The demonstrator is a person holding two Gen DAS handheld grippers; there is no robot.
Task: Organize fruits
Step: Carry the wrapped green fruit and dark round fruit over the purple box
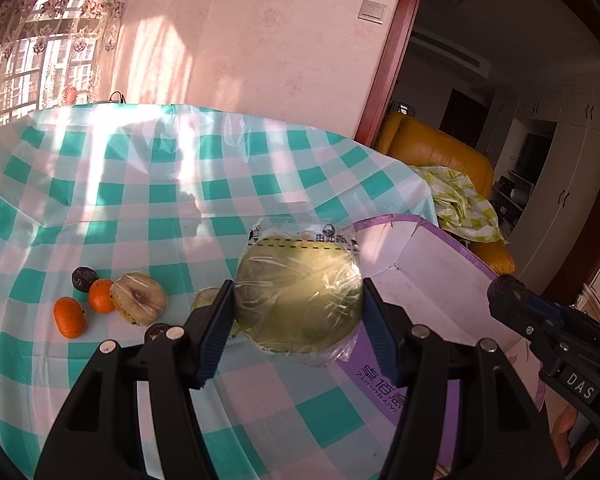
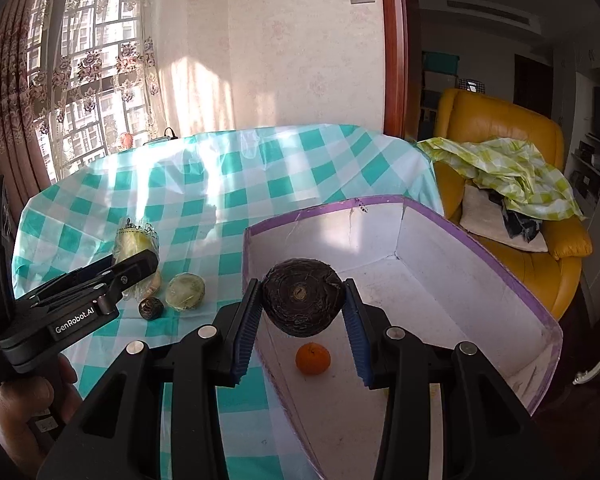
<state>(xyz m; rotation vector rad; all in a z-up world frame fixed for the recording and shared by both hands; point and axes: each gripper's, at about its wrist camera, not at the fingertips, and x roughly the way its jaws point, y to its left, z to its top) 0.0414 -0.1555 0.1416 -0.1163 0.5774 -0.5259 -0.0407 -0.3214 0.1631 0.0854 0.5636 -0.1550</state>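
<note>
My left gripper [image 1: 298,286] is shut on a round yellow-green fruit in clear printed wrap [image 1: 300,300], held above the table by the near-left rim of the purple-edged white box [image 1: 440,264]. My right gripper [image 2: 301,284] is shut on a dark brown, rough round fruit [image 2: 302,300] over the box [image 2: 480,252], where one orange [image 2: 313,358] lies on the floor. On the cloth lie two oranges [image 1: 70,317], a dark fruit [image 1: 84,279], a wrapped brownish fruit [image 1: 139,299], a wrapped green fruit [image 2: 185,286] and a small dark fruit [image 2: 151,308].
The table wears a teal and white checked cloth [image 1: 160,200] under clear plastic. A yellow leather armchair [image 2: 500,128] with a green checked cloth on it stands right of the table, behind the box. A wall and curtained window lie beyond the far edge.
</note>
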